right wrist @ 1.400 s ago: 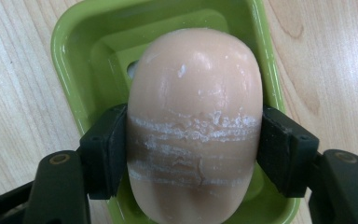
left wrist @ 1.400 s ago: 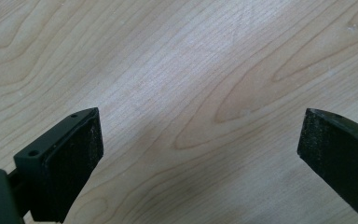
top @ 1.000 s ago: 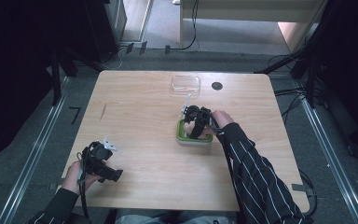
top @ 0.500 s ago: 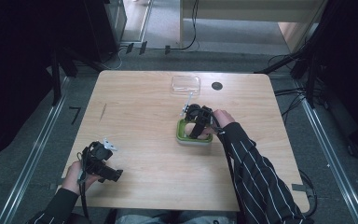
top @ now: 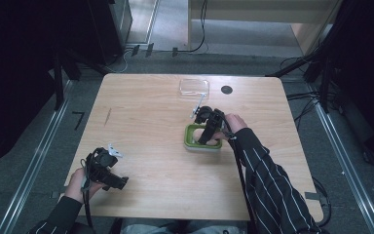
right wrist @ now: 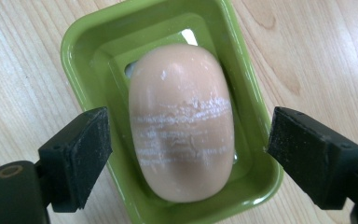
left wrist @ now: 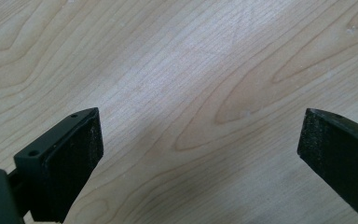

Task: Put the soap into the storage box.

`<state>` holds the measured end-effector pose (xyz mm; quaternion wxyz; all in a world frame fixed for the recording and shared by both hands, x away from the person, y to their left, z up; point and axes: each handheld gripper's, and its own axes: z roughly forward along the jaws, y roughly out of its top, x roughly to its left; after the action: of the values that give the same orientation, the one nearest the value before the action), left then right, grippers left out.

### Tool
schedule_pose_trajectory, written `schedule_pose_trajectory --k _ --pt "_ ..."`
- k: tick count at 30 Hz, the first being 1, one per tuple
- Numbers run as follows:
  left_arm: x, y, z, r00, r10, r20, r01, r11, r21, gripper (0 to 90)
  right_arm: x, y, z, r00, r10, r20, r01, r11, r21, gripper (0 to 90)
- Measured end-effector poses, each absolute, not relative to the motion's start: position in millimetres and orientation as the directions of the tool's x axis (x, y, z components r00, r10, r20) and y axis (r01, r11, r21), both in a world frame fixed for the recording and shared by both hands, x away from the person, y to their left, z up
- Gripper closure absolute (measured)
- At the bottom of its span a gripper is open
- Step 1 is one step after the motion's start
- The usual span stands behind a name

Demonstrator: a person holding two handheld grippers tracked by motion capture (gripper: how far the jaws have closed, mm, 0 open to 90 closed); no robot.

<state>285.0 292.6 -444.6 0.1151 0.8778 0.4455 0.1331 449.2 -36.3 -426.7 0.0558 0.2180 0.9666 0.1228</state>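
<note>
High view first: nearest to us, at the lower left of the tabletop point(top: 151, 122), our left hand point(top: 78, 183) holds the left gripper point(top: 108, 175) low over bare wood, well apart from everything else. In the left gripper view its two black fingers point(left wrist: 70, 154) stand wide apart and released, with wood grain between them and nothing gripped.

Farther in, right of centre, our right hand point(top: 233, 124), in a dark pin-striped sleeve point(top: 268, 180), holds the right gripper point(top: 209, 130) over a green soap dish point(top: 195, 145). In the right gripper view the dish point(right wrist: 81, 42) is a glossy, rounded green rectangle, and a peach-coloured oval soap bar point(right wrist: 182, 116) lies in its hollow, lengthwise along the dish. White scuffed bands run across the bar's middle. We can read no brand, label or lettering on the soap or the dish.

The right gripper's fingers point(right wrist: 81, 154) are spread and released. They stand one on each long side of the dish, about level with the scuffed bands, outside the soap and apart from it. The left pad overlaps the dish's rim in this view; whether it touches, we cannot tell.

Beyond the dish, near the far edge of the tabletop, lies a clear plastic lid point(top: 194, 87), and just to its right a small dark round spot point(top: 226, 89).
</note>
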Motion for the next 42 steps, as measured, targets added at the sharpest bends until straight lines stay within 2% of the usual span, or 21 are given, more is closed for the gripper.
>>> schedule_pose_trajectory --k 15,42 --pt "286 292 -444 0.574 0.809 0.129 0.747 -0.582 0.321 0.5 437 -63 -412 -0.852 0.523 -0.029 0.495 0.822 0.282 7.3" --pt "288 289 -444 0.586 0.800 0.127 0.740 -0.592 0.320 0.5 392 -122 -407 -0.761 0.648 -0.024 0.621 0.739 0.261 7.4"
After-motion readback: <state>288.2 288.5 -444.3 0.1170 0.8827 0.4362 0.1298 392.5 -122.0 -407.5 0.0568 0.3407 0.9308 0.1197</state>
